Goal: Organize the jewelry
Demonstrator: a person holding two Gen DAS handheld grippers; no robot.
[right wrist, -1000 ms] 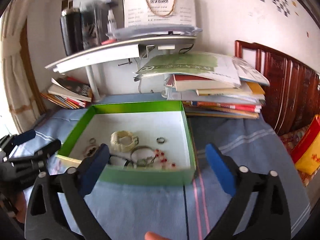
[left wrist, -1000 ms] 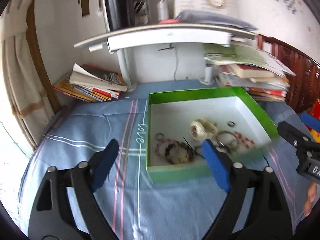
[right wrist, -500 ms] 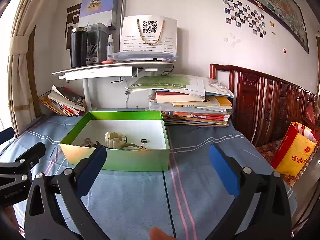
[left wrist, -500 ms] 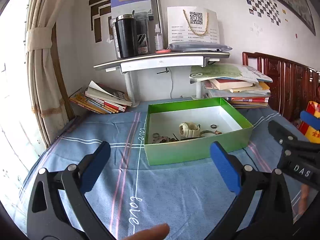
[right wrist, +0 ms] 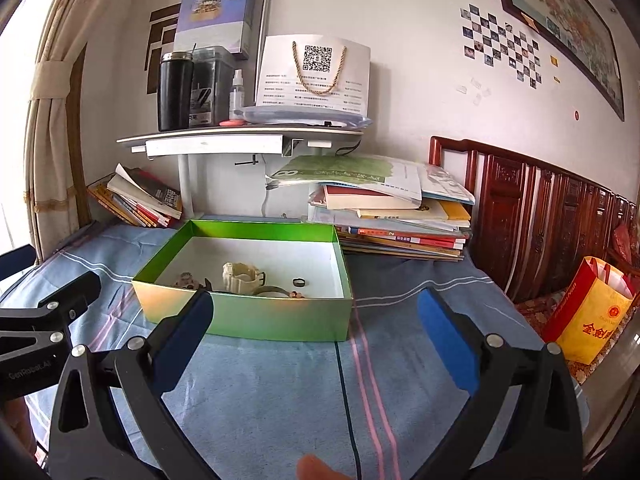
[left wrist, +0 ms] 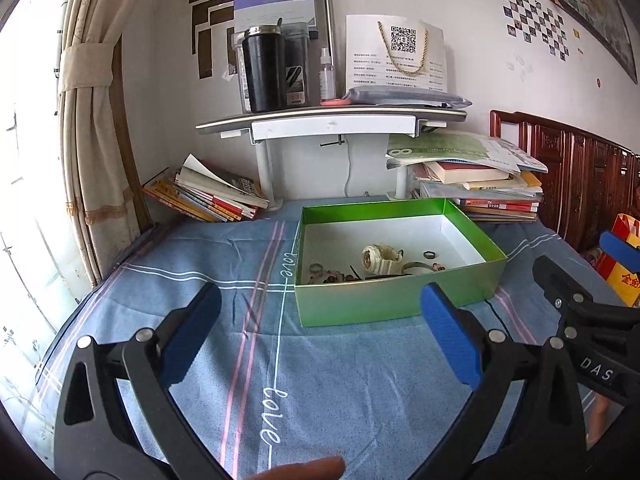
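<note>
Both my left gripper [left wrist: 320,332] and right gripper [right wrist: 314,338] gape empty; the pale bracelet [left wrist: 380,259], frame centre, looks light and rigid, so I'd pinch its rim.

White wall [right wrist: 420,92], carved wooden headboard [right wrist: 552,224], tied curtain [left wrist: 88,128]

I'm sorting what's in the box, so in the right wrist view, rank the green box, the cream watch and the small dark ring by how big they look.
1. green box
2. cream watch
3. small dark ring

All three sit at similar depth, so the order seems reliable.
</note>
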